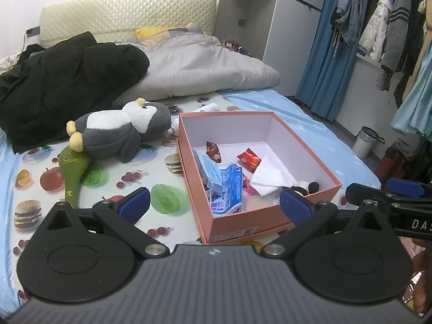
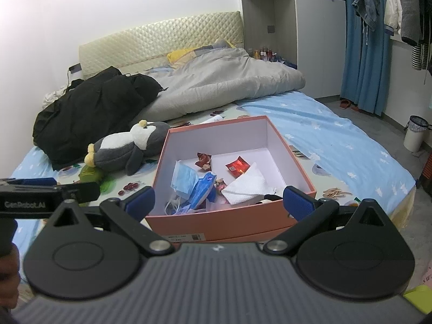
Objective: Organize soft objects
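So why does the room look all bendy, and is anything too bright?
Left wrist view: the fisheye lens bows the wardrobe and blue curtain near the edges. Right wrist view: same bending, and the white wall glows washed-out, while the pink box stays sharp.

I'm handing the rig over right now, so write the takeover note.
Left gripper: open, holding nothing, near the box.
Right gripper: open, holding nothing, at the box's front.
Pink box on the bed: already holds a blue face mask, blue packet, white tissue and snack wrappers.
Left to do: the plush penguin lies on the sheet left of the box, beside a green paddle-shaped thing. Black jacket and grey duvet lie behind, untouched.
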`<action>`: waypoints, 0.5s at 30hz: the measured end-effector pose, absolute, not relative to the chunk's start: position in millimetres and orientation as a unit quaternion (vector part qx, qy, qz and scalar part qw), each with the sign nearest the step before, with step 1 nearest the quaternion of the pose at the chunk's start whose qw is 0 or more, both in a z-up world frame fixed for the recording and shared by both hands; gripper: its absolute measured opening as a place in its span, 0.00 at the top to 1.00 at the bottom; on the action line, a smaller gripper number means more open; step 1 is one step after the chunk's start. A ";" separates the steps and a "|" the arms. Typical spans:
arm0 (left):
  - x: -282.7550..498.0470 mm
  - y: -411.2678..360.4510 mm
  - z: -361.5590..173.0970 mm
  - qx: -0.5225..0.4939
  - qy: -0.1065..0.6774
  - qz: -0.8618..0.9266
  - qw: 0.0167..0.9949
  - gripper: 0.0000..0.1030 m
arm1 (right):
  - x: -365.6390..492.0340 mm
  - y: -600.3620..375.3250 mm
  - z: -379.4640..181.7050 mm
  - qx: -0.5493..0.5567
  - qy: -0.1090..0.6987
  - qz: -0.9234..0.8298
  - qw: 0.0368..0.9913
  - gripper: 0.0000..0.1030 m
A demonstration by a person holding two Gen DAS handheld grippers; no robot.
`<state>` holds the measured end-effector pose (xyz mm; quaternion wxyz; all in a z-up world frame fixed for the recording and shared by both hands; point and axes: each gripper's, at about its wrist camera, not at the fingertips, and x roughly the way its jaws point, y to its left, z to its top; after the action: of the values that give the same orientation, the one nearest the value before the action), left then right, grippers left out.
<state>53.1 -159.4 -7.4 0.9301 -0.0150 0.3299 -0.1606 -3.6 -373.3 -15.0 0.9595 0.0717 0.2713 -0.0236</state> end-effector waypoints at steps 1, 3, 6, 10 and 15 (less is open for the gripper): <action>53.0 -158.8 -6.9 -0.015 0.327 -0.160 0.931 0.00 | -2.8 -373.8 -14.8 0.073 0.272 -0.024 0.959 0.00; 53.9 -157.5 -5.6 -0.015 0.326 -0.154 0.933 0.00 | -2.3 -374.0 -14.7 0.075 0.273 -0.023 0.959 0.00; 54.8 -155.4 -3.3 -0.021 0.324 -0.155 0.933 0.00 | -2.1 -373.9 -14.5 0.073 0.272 -0.024 0.959 0.00; 54.2 -155.5 -3.2 -0.017 0.324 -0.153 0.934 0.00 | -1.6 -375.2 -15.9 0.076 0.274 -0.024 0.958 0.00; 54.9 -156.5 -6.0 -0.017 0.331 -0.157 0.930 0.00 | -0.8 -376.6 -16.4 0.076 0.276 -0.025 0.958 0.00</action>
<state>54.9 -156.5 -6.0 0.9305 -0.0170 0.3305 -0.1570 -0.8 -376.6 -16.4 0.9578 0.0759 0.2761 -0.0255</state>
